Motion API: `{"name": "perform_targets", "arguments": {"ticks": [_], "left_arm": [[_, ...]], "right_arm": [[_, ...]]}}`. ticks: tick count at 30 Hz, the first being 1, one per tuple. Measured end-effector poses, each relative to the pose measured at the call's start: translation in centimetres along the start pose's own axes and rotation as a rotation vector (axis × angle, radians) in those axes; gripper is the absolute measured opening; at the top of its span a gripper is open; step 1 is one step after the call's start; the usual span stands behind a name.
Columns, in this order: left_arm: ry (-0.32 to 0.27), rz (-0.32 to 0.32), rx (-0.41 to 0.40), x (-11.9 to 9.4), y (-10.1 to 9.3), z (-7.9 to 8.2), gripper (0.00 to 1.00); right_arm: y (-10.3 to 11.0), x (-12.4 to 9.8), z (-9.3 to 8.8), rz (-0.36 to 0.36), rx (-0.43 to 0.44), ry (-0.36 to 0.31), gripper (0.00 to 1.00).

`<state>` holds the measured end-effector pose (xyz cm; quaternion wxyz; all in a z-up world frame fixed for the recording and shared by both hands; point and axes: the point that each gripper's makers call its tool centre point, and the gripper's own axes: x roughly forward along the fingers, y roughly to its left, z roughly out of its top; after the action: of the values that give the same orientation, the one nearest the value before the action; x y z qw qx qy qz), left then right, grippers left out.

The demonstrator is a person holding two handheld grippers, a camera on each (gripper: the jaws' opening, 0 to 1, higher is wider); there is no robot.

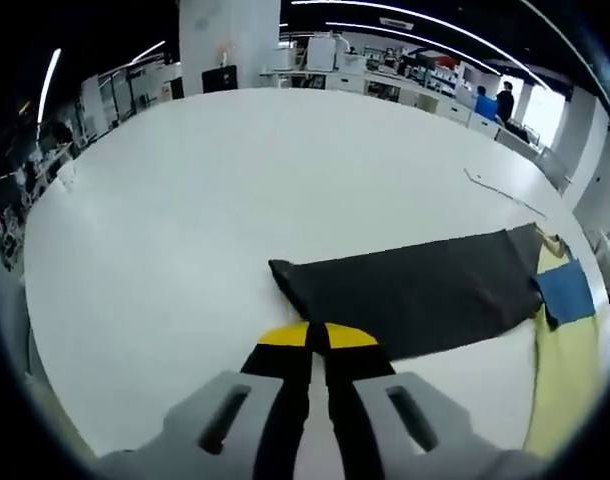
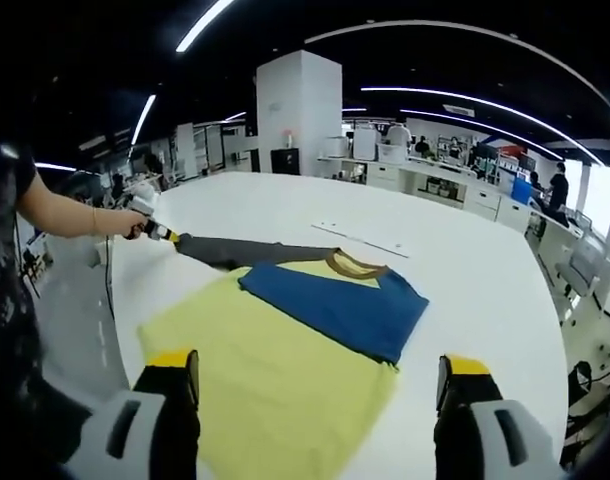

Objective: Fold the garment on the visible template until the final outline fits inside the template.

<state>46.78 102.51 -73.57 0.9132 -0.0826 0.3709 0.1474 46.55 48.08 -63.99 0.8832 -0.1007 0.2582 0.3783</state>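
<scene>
My left gripper has its two yellow-tipped jaws pressed together at the end of the dark grey sleeve, which lies stretched out flat across the white table. Whether cloth is pinched between them I cannot tell. In the right gripper view I see that gripper out at the far tip of the sleeve, held in my hand.

My right gripper stands with its jaws wide apart, holding nothing, above the near edge of the shirt. The shirt lies flat on the table: a yellow body, a blue panel across the chest, a brown collar.
</scene>
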Motion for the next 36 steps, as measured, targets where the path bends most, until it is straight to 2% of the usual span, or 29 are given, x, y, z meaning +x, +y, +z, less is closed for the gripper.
{"name": "perform_targets", "arguments": {"ticks": [11, 13, 18, 25, 31, 36], "left_arm": [[-0.024, -0.052, 0.047, -1.0, -3.0, 2.2, 0.00], [-0.027, -0.036, 0.066, -1.2, -3.2, 2.6, 0.00], [-0.037, -0.054, 0.108, -1.4, -4.4, 3.3, 0.00], [-0.049, -0.113, 0.135, -2.0, -7.0, 4.1, 0.00], [-0.058, -0.162, 0.191, -2.1, -9.6, 4.8, 0.00], [-0.090, -0.224, 0.207, -2.0, -12.6, 6.3, 0.00]], "right_arm": [[0.3, -0.2, 0.2, 0.021, 0.014, -0.016, 1.00], [0.4, -0.3, 0.2, 0.023, 0.011, -0.018, 1.00], [0.6, -0.4, 0.3, 0.028, 0.019, -0.032, 1.00], [0.7, -0.4, 0.0, 0.029, 0.024, -0.033, 1.00], [1.4, -0.3, 0.1, 0.048, 0.030, -0.041, 1.00], [1.8, -0.2, 0.1, 0.056, 0.030, -0.045, 1.00]]}}
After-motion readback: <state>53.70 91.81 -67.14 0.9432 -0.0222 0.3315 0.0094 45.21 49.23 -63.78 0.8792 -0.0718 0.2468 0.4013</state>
